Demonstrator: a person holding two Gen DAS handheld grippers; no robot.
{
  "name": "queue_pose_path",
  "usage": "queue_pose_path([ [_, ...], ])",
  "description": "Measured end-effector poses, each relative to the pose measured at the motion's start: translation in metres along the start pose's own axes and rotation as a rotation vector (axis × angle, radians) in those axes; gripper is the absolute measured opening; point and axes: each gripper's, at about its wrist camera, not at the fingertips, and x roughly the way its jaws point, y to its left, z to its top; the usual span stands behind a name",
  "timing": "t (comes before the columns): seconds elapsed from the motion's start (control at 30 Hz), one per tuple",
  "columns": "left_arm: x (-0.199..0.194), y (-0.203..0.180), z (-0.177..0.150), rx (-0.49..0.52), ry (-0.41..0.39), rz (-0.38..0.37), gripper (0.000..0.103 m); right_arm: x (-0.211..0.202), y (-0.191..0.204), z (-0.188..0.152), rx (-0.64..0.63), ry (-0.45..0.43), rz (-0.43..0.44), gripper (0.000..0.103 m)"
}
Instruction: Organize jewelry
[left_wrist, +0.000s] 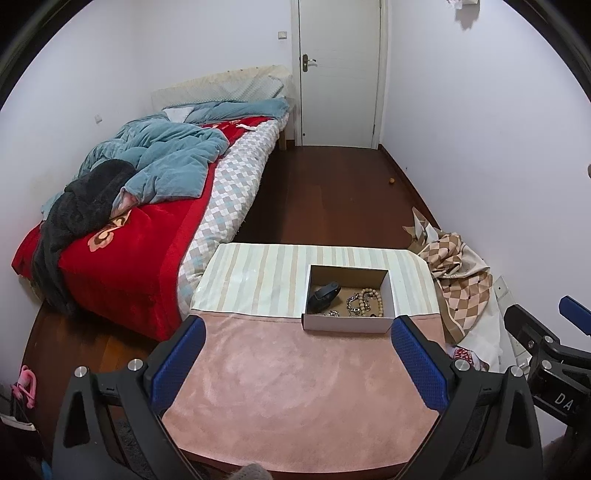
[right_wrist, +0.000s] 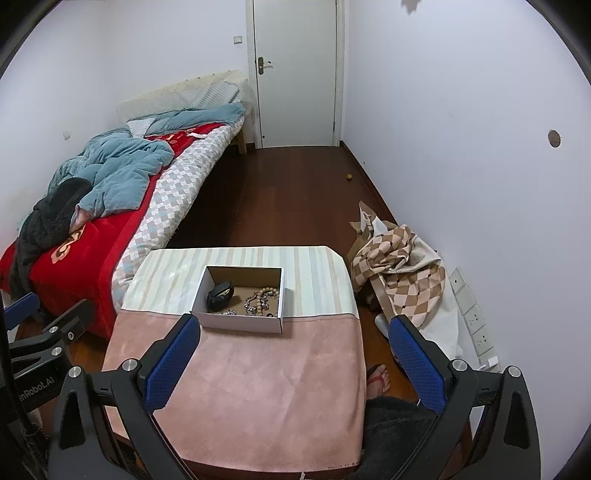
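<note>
A small white cardboard box (left_wrist: 347, 322) (right_wrist: 240, 324) stands on the table where the pink cloth meets the striped cloth. Inside lie a black watch (left_wrist: 324, 294) (right_wrist: 220, 294), a wooden bead bracelet (left_wrist: 371, 300) (right_wrist: 266, 297) and a silver chain (left_wrist: 354, 304) (right_wrist: 252, 305). My left gripper (left_wrist: 297, 328) hovers open over the pink cloth, nearer than the box, its blue pads wide apart and holding nothing. My right gripper (right_wrist: 293, 328) is also open and holds nothing, above the table's right part, with its right finger past the table edge.
A table with pink cloth (left_wrist: 295, 387) (right_wrist: 251, 387) and striped cloth (left_wrist: 266, 277). A bed (left_wrist: 147, 206) with red and blue blankets stands left. Checked fabric (left_wrist: 461, 284) (right_wrist: 402, 273) is piled on the floor at right. A person's foot in a sandal (right_wrist: 378, 378) is by the table. A closed door (left_wrist: 338, 70) is at the back.
</note>
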Motion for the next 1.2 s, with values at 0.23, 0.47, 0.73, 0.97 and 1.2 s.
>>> queue_pose_path([
  [0.23,0.024,-0.004,0.014,-0.017,0.027,0.000,0.103,0.028,0.002,0.016,0.004,0.016,-0.010,0.103],
  [0.47,0.054,-0.004,0.023,-0.016,0.062,0.033,0.103,0.060,0.007,0.028,-0.008,0.043,-0.028,0.103],
  [0.73,0.081,-0.003,0.024,-0.009,0.105,0.057,0.103,0.099,0.013,0.027,-0.016,0.105,-0.026,0.103],
  [0.97,0.090,-0.003,0.024,-0.007,0.127,0.058,0.103,0.114,0.012,0.027,-0.010,0.127,-0.029,0.103],
  [1.2,0.094,-0.003,0.025,-0.010,0.135,0.052,0.103,0.117,0.013,0.027,-0.018,0.134,-0.035,0.103],
])
